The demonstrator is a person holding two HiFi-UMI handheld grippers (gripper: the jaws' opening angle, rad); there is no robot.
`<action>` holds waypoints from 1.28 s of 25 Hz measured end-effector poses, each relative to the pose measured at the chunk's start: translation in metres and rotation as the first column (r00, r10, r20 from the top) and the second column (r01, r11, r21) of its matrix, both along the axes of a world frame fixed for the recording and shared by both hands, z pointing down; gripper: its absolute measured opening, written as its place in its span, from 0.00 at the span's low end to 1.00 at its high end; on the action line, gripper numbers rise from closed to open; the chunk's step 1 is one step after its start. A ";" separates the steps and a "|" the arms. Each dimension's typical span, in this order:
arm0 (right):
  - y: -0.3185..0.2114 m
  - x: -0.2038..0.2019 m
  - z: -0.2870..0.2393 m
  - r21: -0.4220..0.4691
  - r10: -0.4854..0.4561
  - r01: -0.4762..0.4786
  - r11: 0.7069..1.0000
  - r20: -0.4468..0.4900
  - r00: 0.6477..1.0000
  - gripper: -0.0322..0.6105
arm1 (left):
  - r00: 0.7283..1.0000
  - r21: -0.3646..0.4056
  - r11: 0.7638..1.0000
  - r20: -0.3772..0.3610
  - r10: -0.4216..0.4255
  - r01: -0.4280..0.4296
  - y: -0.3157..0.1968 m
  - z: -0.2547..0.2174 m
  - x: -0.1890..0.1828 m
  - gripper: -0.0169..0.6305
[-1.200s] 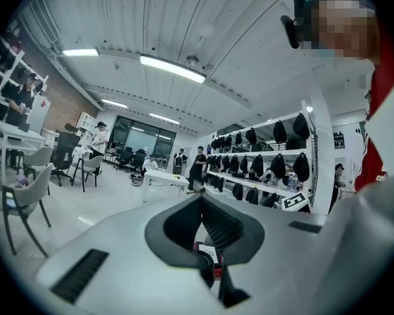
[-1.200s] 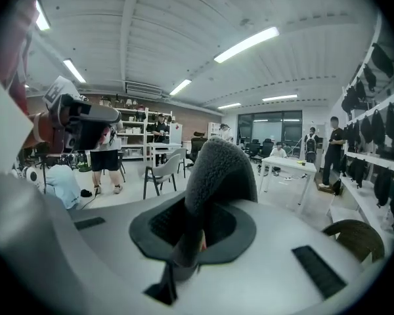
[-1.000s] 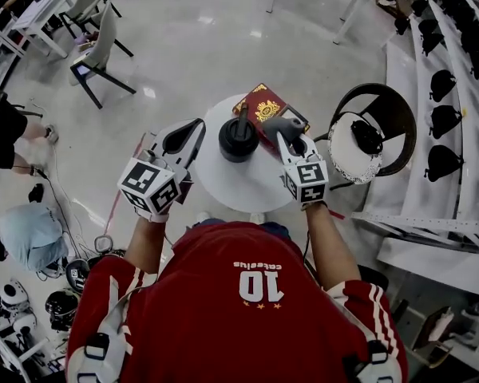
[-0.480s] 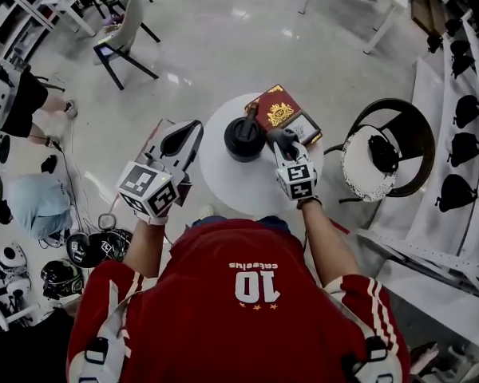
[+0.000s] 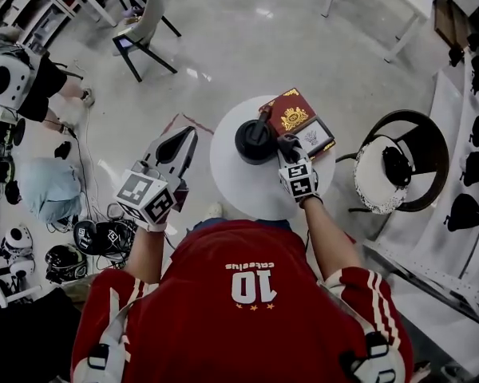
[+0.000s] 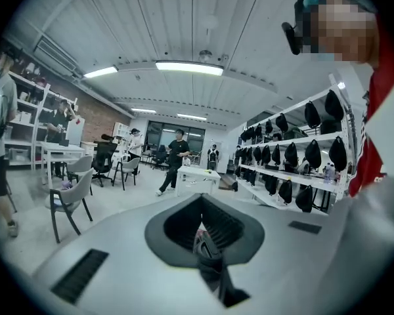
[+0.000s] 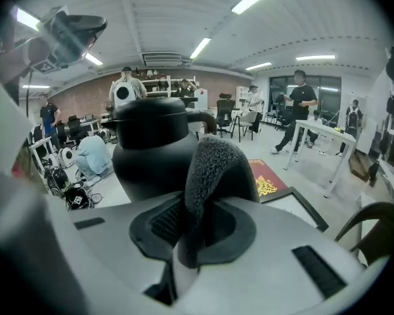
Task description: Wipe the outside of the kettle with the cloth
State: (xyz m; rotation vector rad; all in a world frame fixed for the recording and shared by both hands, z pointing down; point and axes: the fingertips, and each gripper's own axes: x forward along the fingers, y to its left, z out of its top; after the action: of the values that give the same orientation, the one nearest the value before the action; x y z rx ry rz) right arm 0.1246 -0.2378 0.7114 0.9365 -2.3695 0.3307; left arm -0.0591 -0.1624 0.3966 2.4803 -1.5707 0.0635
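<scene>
looks like the wipe's about to start: right claw (image 5: 287,147) is clamped on the cloth (image 7: 213,169) just beside the kettle (image 5: 255,140) on the tabletop (image 5: 241,183), left claw (image 5: 181,138) closed on nothing off to the side, so next i'd press cloth to the kettle's side and rub.

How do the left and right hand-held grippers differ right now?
The right hand-held gripper is shut on the grey cloth; the left hand-held gripper is shut, empty. The right is over the round table beside the black kettle; the left hangs beyond its edge, over floor. Both point forward.
</scene>
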 end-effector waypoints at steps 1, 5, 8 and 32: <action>0.001 -0.002 0.002 0.000 -0.004 0.004 1.000 0.003 1.000 0.12 | 1.000 -0.001 1.000 0.001 -0.003 0.003 0.000 0.000 -0.002 0.04; 0.009 -0.003 0.008 -0.012 -0.008 0.008 1.000 0.003 1.000 0.12 | 1.000 0.000 1.000 -0.004 0.003 -0.003 0.000 -0.001 -0.006 0.04; 0.019 0.000 0.014 -0.035 -0.002 0.001 0.999 -0.011 1.000 0.12 | 1.000 -0.002 1.000 -0.009 0.022 -0.022 -0.001 0.000 -0.007 0.04; 0.089 -0.049 0.015 -0.083 0.098 -0.104 0.991 -0.079 0.992 0.12 | 0.983 0.003 0.986 -0.081 0.168 -0.168 0.013 0.008 -0.055 0.04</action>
State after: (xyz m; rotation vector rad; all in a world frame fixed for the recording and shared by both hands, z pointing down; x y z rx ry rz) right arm 0.0758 -0.1489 0.7260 1.0122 -2.2261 0.4272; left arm -0.1138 -0.1496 0.4042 2.5720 -1.3262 -0.0088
